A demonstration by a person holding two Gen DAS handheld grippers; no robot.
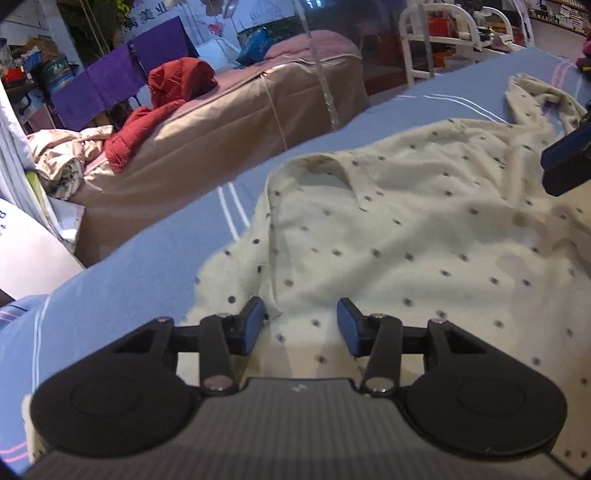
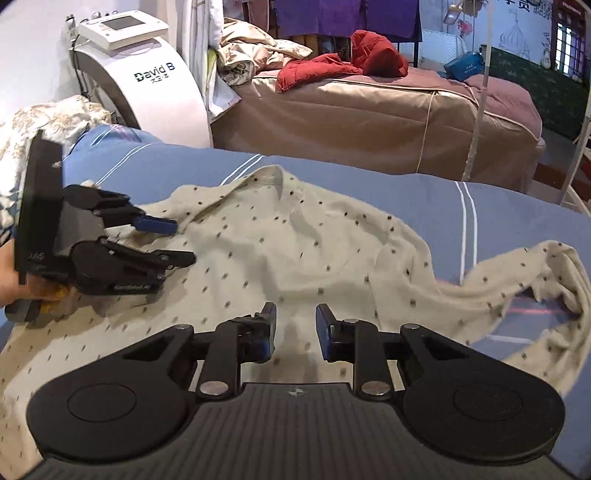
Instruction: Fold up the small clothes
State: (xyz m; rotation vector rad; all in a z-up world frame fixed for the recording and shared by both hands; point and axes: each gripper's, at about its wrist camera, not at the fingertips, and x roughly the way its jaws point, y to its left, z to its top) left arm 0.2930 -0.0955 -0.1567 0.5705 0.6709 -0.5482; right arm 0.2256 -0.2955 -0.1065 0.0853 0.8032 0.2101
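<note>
Jaws apart over shirt (image 2: 295, 240), hem cut off

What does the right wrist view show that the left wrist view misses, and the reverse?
Only the right wrist view shows the white machine, the shirt's whole sleeve trailing right, and the whole left tongs over the shirt. Only the left wrist view shows the white shelf rack. Both show the dotted cream shirt spread on the blue sheet, the red jacket on the far bed, and empty, open tongs.
</note>
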